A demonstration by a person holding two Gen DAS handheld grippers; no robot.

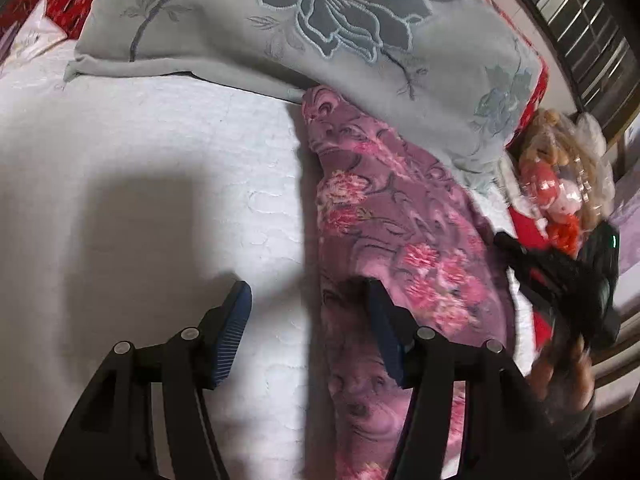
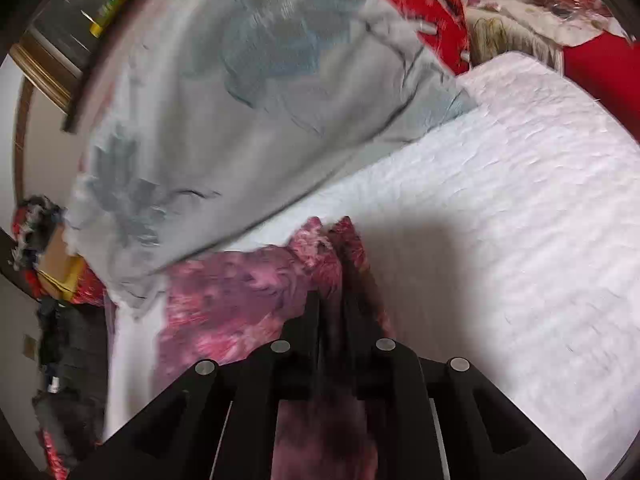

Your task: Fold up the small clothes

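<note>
A pink and purple floral garment [image 1: 400, 240] lies in a long strip on the white quilted bed [image 1: 140, 160], its far end under a grey flowered blanket [image 1: 320, 40]. My left gripper [image 1: 308, 300] is open and empty, one finger over the bed and one over the garment's left edge. My right gripper [image 2: 332, 300] is shut on a bunched fold of the garment [image 2: 240, 296], and cloth runs back between its fingers. The right gripper [image 1: 568, 280] also shows in the left wrist view at the far right, blurred.
The grey blanket [image 2: 240, 100] covers the bed's far side. Red patterned bedding [image 2: 424, 4] and a red pillow [image 2: 600, 68] lie beyond it. A doll in clear wrapping [image 1: 556, 184] sits at the bed's right edge. Window bars [image 1: 580, 20] stand behind.
</note>
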